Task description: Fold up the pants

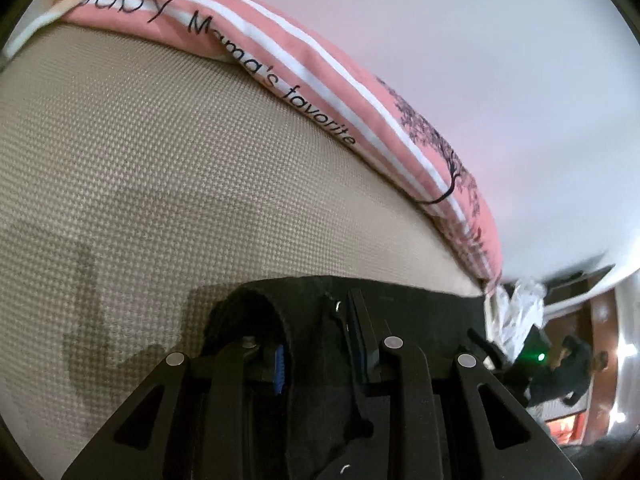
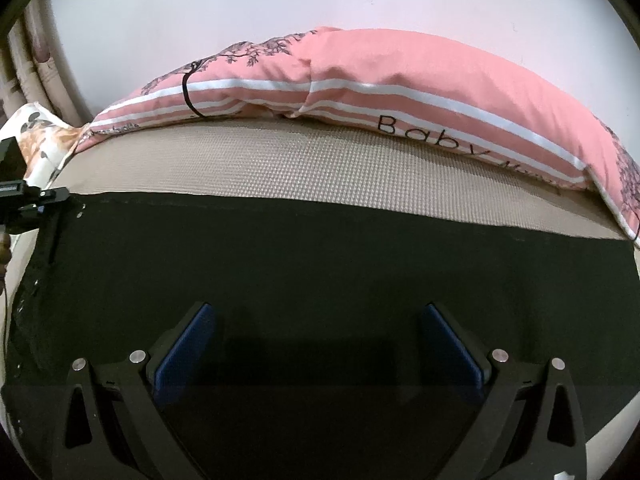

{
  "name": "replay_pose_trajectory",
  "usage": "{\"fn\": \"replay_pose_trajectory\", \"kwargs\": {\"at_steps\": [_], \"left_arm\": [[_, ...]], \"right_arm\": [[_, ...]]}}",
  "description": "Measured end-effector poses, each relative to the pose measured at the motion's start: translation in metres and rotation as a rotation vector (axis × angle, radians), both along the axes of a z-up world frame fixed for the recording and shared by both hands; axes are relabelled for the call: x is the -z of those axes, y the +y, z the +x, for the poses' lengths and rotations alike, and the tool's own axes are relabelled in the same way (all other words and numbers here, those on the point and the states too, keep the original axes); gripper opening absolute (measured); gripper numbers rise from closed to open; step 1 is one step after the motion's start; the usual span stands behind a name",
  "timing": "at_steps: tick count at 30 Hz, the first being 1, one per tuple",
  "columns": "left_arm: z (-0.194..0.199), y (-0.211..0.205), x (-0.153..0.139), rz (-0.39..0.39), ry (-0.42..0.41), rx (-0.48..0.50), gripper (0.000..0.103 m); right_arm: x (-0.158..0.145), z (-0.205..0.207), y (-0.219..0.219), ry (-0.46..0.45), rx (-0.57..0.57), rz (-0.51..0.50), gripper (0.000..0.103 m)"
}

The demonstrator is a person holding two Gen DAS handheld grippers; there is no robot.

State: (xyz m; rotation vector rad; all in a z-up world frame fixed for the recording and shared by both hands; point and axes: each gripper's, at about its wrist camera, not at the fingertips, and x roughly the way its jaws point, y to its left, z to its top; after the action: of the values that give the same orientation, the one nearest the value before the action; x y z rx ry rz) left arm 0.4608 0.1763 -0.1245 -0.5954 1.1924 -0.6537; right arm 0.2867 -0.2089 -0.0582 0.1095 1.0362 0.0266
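Note:
Black pants lie spread flat across a beige textured mattress. In the right wrist view my right gripper hovers over the middle of the cloth, open, its blue pads wide apart and pressing on nothing. At the far left of that view my left gripper sits at the pants' corner. In the left wrist view the left gripper is shut on a bunched edge of the pants, and black fabric fills the gap beside its blue pad.
A long pink striped pillow with printed words lies along the mattress's far edge against a white wall. A floral pillow sits at the left. Beyond the bed's end are a white bag and a person in dark clothes.

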Motion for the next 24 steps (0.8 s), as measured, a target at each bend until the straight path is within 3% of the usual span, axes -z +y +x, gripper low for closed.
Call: {"fn": "replay_pose_trajectory", "kwargs": {"at_steps": [3,5,10,16,19,24], "left_arm": [[-0.009,0.0,-0.006,0.005,-0.042,-0.039,0.024],[-0.019,-0.003,-0.017,0.022,-0.1,-0.051,0.009],[-0.049,0.0,-0.057,-0.051,-0.208,-0.072,0.008],[-0.082,-0.005,-0.094,-0.106,-0.281,-0.041,0.008],[-0.094,-0.005,-0.104,-0.122,-0.296,-0.049,0.008],[-0.101,-0.006,-0.11,-0.11,-0.298,-0.071,0.008]], "right_arm": [[-0.002,0.006,-0.006,0.008,-0.043,0.025,0.103],[-0.002,0.013,-0.009,0.028,-0.085,0.034,0.103],[-0.011,0.037,-0.013,0.068,-0.281,-0.005,0.103],[-0.02,0.079,-0.011,0.149,-0.566,0.03,0.101],[-0.019,0.101,-0.004,0.205,-0.683,0.042,0.089],[-0.008,0.129,0.009,0.314,-0.85,0.108,0.083]]}}
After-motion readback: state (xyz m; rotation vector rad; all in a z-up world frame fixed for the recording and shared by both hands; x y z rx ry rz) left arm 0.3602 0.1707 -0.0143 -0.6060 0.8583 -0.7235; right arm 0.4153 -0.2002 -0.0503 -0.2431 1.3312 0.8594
